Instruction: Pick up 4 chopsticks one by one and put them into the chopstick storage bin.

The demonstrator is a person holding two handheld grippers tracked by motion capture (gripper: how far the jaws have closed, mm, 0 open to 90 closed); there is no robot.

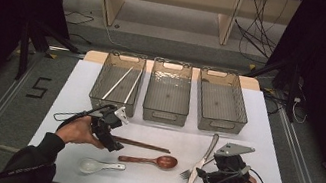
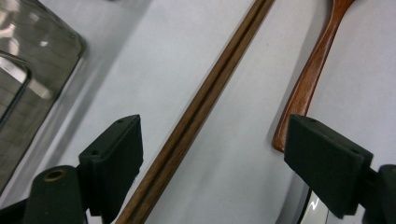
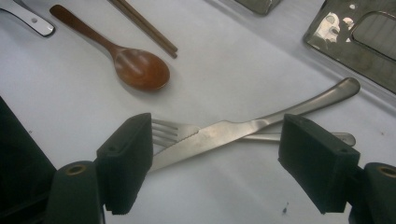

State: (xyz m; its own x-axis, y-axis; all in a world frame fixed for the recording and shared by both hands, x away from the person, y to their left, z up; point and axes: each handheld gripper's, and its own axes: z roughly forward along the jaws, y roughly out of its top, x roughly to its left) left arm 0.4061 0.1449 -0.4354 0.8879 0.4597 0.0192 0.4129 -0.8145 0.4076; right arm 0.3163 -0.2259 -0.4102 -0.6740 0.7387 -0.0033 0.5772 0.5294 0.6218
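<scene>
A pair of brown chopsticks (image 1: pixel 144 145) lies on the white table (image 1: pixel 254 138), and my left gripper (image 1: pixel 115 145) is low over its left end. In the left gripper view the chopsticks (image 2: pixel 201 107) run between the wide jaws of my left gripper (image 2: pixel 219 140), untouched by either pad. At the right, my right gripper (image 1: pixel 201 173) stands open around a steel knife (image 3: pixel 261 121) that lies crossed over a fork (image 3: pixel 168 130). A wooden spoon (image 1: pixel 151 160) and a white ceramic spoon (image 1: pixel 97 165) lie between the two hands.
Three clear bins stand in a row at the back of the table. The left bin (image 1: pixel 101 85) holds two white chopsticks (image 1: pixel 121 84). The middle bin (image 1: pixel 164 114) and right bin (image 1: pixel 218 124) look empty. The wooden spoon's handle (image 2: pixel 313 79) lies close by the left gripper's right jaw.
</scene>
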